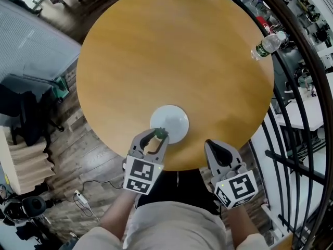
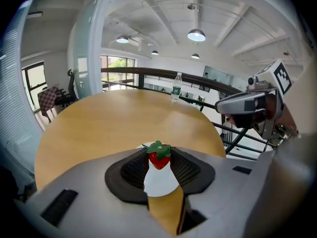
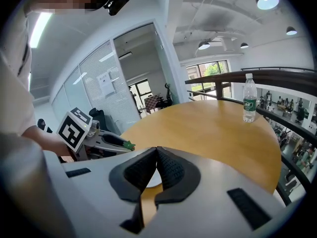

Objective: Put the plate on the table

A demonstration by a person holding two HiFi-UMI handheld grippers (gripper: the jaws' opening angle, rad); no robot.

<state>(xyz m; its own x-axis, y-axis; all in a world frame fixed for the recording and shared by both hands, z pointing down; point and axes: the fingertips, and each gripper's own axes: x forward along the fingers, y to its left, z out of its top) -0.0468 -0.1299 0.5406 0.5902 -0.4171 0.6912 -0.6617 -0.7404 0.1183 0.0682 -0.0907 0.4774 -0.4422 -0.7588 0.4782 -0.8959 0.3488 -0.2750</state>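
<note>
A white plate (image 1: 170, 122) lies flat on the round wooden table (image 1: 171, 51), close to its near edge. My left gripper (image 1: 159, 134) hovers at the plate's near rim, shut on a small red strawberry (image 2: 159, 158) with a green leafy top; the plate (image 2: 159, 181) shows white below it between the jaws. To the right, over the table's near edge, my right gripper (image 1: 214, 146) is shut with nothing in it. In the right gripper view its pads (image 3: 166, 166) meet at the tips, and a sliver of plate (image 3: 153, 179) shows behind them.
A clear water bottle (image 1: 266, 45) with a green label stands at the table's far right edge. A dark curved railing (image 1: 307, 77) runs past the table on the right. The person's lap is just below the near edge.
</note>
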